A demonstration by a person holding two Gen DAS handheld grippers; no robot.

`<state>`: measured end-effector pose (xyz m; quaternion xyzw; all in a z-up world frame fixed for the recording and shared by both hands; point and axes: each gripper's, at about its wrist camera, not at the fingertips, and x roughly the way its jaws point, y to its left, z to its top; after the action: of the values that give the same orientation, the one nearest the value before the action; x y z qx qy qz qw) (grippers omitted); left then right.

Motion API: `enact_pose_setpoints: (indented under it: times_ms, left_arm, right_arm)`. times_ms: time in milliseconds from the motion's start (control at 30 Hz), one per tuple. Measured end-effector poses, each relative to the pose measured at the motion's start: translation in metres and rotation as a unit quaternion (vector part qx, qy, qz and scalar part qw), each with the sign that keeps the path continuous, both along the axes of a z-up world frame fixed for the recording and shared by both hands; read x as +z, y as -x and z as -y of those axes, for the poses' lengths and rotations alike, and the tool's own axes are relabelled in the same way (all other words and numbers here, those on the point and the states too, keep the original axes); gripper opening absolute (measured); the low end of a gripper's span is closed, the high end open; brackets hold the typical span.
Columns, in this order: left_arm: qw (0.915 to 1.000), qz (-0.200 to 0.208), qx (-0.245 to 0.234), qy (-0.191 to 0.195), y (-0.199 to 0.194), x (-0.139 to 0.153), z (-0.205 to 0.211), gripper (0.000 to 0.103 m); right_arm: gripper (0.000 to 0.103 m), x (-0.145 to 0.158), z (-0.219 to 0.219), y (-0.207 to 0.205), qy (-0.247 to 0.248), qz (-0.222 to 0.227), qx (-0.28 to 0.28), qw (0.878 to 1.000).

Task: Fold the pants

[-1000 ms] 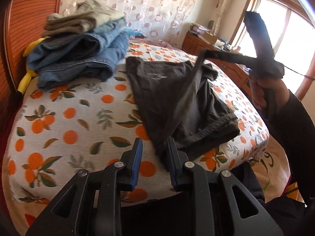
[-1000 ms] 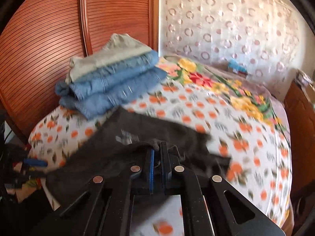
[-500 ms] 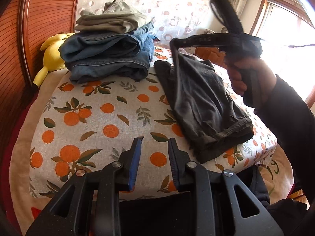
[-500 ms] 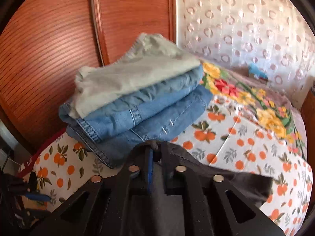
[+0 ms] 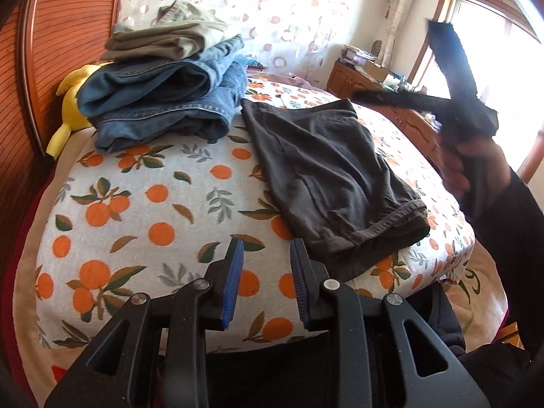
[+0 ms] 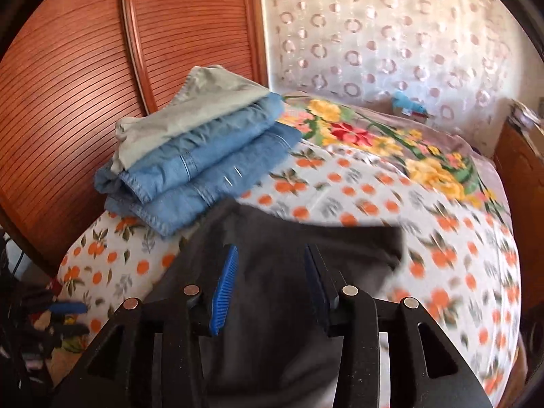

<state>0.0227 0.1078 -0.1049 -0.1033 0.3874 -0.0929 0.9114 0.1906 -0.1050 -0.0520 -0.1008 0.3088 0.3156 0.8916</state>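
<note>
Dark grey pants [image 5: 326, 176] lie folded flat on the orange-print bedsheet [image 5: 142, 204], beside a stack of folded pants. My left gripper [image 5: 267, 243] stands open over bare sheet, just left of the pants' near hem, with nothing between its blue pads. In the right wrist view my right gripper [image 6: 272, 250] hovers above the same dark pants [image 6: 289, 238]. Its jaws are opening and no cloth is pinched between them. A hand [image 5: 476, 166] holds that gripper, blurred, above the pants' far right side.
Folded blue jeans [image 5: 163, 102] [image 6: 204, 170] topped by khaki pants [image 5: 163, 34] sit by the ribbed wooden headboard [image 6: 68, 68]. A yellow plush toy [image 5: 71, 108] is wedged behind them. A floral blanket [image 6: 391, 142] lies farther along the bed, and a wooden dresser [image 5: 374, 85] stands under the window.
The right gripper carried the pants' upper part over toward the jeans stack and let it go; its jaws spread apart. The pants now lie flat. The left gripper drew back off the hem.
</note>
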Motion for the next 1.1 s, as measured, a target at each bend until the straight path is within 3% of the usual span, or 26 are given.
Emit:
enact_pose_setpoints:
  times_ms: [400,633,867,967,1033,1100]
  left_arm:
    - [0.9991,0.008,-0.041,-0.010,-0.015,0.007,0.040,0.030]
    - [0.9980,0.006,-0.061,-0.016,-0.022,0.008,0.061,0.029]
    - [0.9976,-0.004,-0.064,-0.025,-0.026,0.003,0.065,0.030]
    - [0.9978,-0.011,-0.059,-0.026,-0.030,-0.003,0.062,0.030]
    - [0.9979,-0.015,-0.058,-0.024,-0.030,-0.007,0.061,0.030]
    - [0.9980,-0.018,-0.058,-0.022,-0.030,-0.010,0.060,0.030]
  right_arm:
    - [0.042,-0.034,0.088,0.089,-0.029,-0.038,-0.048,0.998]
    - [0.042,-0.043,0.093,0.119,-0.029,-0.051,-0.038,0.998]
    - [0.042,-0.048,0.089,0.121,-0.037,-0.044,-0.027,0.998]
    - [0.035,-0.048,0.088,0.116,-0.043,-0.046,-0.030,0.998]
    - [0.018,-0.052,0.087,0.116,-0.043,-0.044,-0.030,0.998]
    - [0.009,-0.055,0.086,0.120,-0.050,-0.048,-0.024,0.997]
